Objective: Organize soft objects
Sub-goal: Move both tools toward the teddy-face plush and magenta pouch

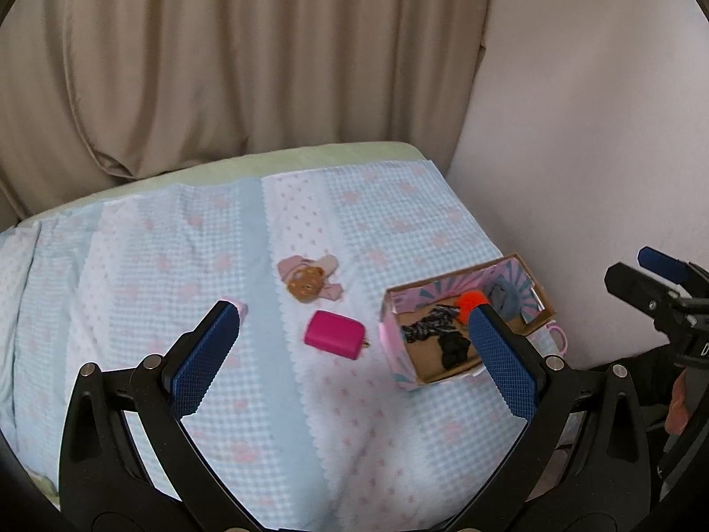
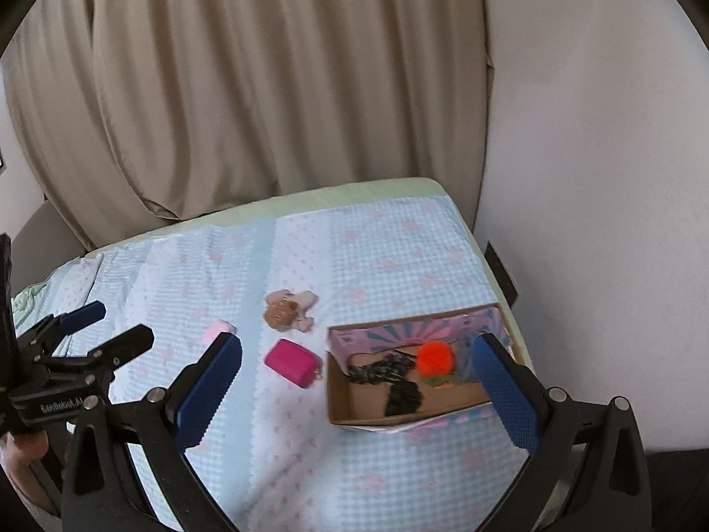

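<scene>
Above bed point(image 1: 133, 266) | L gripper point(image 1: 354, 332) wide apart, empty | R gripper point(image 2: 354, 354) same | box point(image 2: 336, 394) holds pom-pom point(image 2: 436, 357)

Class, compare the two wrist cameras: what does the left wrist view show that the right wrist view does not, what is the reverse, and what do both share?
Only the left wrist view shows a grey soft item at the box's far end and a pink handle poking out beside the box.

Only the right wrist view shows the dark plate low on the wall and a small pale pink item in full; the left view shows just its edge.

Both show the box, the orange pom-pom, black items, magenta pouch, doll, checked blanket, curtain, and both grippers open: left gripper, right gripper.
</scene>
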The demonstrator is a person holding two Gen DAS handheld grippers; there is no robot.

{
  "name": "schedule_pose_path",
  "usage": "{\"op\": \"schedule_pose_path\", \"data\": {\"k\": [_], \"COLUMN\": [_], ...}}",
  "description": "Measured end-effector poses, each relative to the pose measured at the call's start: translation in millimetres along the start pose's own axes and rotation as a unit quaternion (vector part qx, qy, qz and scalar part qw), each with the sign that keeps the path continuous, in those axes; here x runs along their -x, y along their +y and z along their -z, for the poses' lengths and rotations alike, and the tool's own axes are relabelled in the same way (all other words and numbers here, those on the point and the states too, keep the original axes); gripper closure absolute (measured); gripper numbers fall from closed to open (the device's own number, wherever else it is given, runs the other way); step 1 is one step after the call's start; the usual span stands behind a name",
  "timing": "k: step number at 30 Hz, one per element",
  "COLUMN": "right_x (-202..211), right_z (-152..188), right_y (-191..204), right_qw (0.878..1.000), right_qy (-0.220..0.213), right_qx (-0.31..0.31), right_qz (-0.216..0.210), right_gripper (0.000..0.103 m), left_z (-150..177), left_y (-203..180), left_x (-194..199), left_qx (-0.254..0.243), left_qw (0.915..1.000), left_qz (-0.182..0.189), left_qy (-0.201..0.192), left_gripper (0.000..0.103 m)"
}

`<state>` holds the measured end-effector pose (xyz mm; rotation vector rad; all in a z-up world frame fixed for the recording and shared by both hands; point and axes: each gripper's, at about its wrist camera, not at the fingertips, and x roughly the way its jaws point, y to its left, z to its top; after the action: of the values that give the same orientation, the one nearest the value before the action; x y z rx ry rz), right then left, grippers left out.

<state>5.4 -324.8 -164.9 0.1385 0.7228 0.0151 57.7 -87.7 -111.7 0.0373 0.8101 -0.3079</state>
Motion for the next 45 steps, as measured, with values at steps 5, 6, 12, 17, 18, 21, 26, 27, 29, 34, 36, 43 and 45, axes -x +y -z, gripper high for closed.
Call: {"op": "schedule_pose_path", "data": {"k": [5, 6, 12, 17, 18, 21, 26, 27, 29, 34, 36, 43, 45], "right_x": [-7.8, -11.0, -31.4, -65.3, -74.7, -100.3, -157.9, -168.6, -189.7, -250.2, -268.3, -349.4, -365.9], "right_z": [4.1, 4.6, 4.8, 4.6, 4.5, 5.9, 12.5, 14.6, 20.2, 40.0, 49.1, 90.7, 100.4], "right_y": [31.3, 37.7, 74.4, 96.7, 100.0, 106.7, 120.7, 123.0, 128.4, 140.1, 144.0, 159.2, 160.7], "right_qw": [1.000, 1.000, 1.000, 0.999, 0.999, 0.997, 0.990, 0.988, 0.983, 0.967, 0.960, 0.918, 0.908], "right_qy": [0.000, 0.001, 0.004, 0.009, 0.012, 0.023, 0.051, 0.057, 0.069, 0.110, 0.121, 0.189, 0.205], "right_qx": [-0.011, -0.013, -0.003, 0.029, 0.037, 0.063, 0.124, 0.137, 0.163, 0.223, 0.246, 0.347, 0.366], "right_qz": [-0.001, -0.002, -0.002, -0.015, -0.019, -0.027, -0.047, -0.050, -0.054, -0.062, -0.060, -0.026, -0.022], "right_gripper": [0.000, 0.000, 0.000, 0.000, 0.000, 0.000, 0.000, 0.000, 0.000, 0.000, 0.000, 0.000, 0.000], "left_z": [-4.2, -5.2, -13.9, -26.9, -30.6, -41.8, -59.5, -62.7, -67.1, -65.3, -60.8, -35.4, -26.9], "left_y": [33.3, 40.2, 77.3, 100.1, 104.3, 114.2, 124.3, 125.3, 125.3, 118.4, 112.2, 92.8, 89.3], "left_x": [8.2, 8.5, -5.6, -34.4, -42.5, -68.4, -125.1, -140.3, -168.3, -235.3, -264.5, -357.1, -380.4], "left_qx": [-0.007, -0.010, -0.023, -0.043, -0.049, -0.063, -0.078, -0.082, -0.093, -0.120, -0.133, -0.198, -0.216], "left_qw": [0.9999, 0.9999, 0.9994, 0.9983, 0.9979, 0.9964, 0.9933, 0.9921, 0.9897, 0.9809, 0.9759, 0.9542, 0.9468], "left_qz": [0.007, 0.010, 0.026, 0.033, 0.035, 0.042, 0.058, 0.063, 0.069, 0.099, 0.110, 0.112, 0.112], "left_qy": [-0.006, -0.007, 0.004, 0.021, 0.025, 0.037, 0.063, 0.071, 0.084, 0.117, 0.134, 0.195, 0.210], "left_gripper": [0.000, 0.000, 0.000, 0.000, 0.000, 0.000, 0.001, 0.001, 0.001, 0.003, 0.007, 0.021, 0.024]}}
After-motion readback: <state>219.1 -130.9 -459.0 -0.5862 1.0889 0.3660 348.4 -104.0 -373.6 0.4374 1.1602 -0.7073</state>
